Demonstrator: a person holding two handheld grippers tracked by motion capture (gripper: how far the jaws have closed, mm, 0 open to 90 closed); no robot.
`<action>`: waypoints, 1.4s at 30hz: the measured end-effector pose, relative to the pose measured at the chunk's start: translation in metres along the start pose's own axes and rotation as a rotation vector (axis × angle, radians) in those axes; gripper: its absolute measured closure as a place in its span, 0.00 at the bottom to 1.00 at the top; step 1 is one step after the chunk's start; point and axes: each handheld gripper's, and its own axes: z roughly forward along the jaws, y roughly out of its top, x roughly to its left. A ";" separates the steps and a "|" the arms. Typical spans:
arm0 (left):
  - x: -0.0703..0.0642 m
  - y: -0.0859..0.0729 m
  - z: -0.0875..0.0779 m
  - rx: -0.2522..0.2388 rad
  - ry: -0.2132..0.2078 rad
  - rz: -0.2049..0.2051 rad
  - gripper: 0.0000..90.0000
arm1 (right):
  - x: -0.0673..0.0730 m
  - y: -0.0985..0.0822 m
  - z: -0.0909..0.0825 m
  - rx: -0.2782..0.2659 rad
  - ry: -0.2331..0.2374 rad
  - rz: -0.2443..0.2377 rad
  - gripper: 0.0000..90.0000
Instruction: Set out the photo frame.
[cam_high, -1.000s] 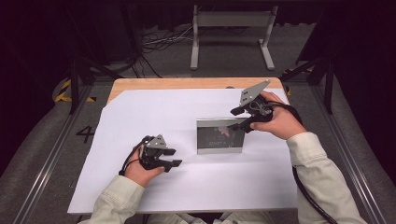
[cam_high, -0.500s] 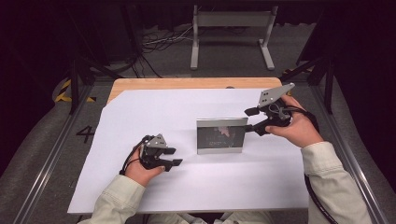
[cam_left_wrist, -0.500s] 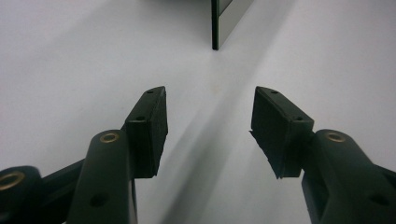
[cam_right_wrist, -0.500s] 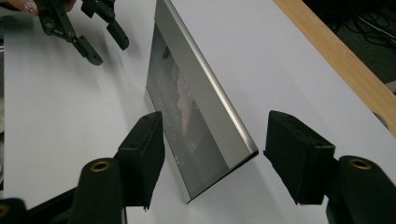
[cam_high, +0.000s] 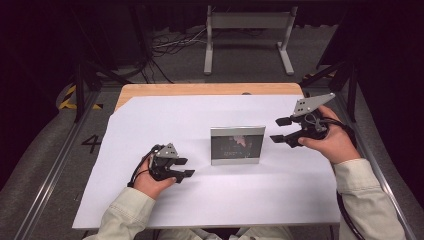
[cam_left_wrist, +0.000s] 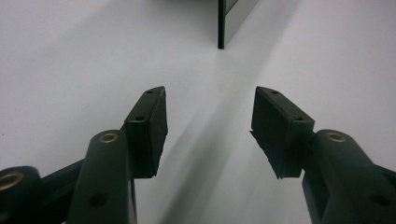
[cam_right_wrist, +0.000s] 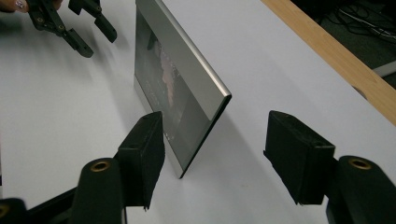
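Observation:
A silver-framed picture frame stands upright in the middle of the white sheet, its dark glass facing the person. My right gripper hovers just right of the frame, open, with nothing between its jaws. In the right gripper view the frame stands edge-on ahead of my right gripper, its near corner between the line of the jaws but untouched. My left gripper rests low on the sheet left of the frame, open and empty. In the left gripper view my left gripper faces the frame's edge farther ahead.
The white sheet covers a wooden table whose bare edge shows at the back. A grey metal stand and cables lie on the floor beyond. Metal rails run along both sides. The left gripper shows far off in the right gripper view.
My right gripper has drawn back to the right from the frame's upper right corner and now stands apart from it. The frame and the left gripper have stayed put.

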 end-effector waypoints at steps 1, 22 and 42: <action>0.000 0.000 0.000 0.000 0.001 0.001 0.52 | 0.000 -0.002 0.000 0.000 -0.002 0.004 0.42; 0.005 -0.003 0.001 -0.001 0.021 -0.005 0.51 | 0.007 -0.060 0.013 -0.044 -0.065 0.098 0.41; 0.008 -0.006 0.002 -0.010 0.031 -0.016 0.50 | 0.015 -0.104 0.040 -0.059 -0.087 0.156 0.40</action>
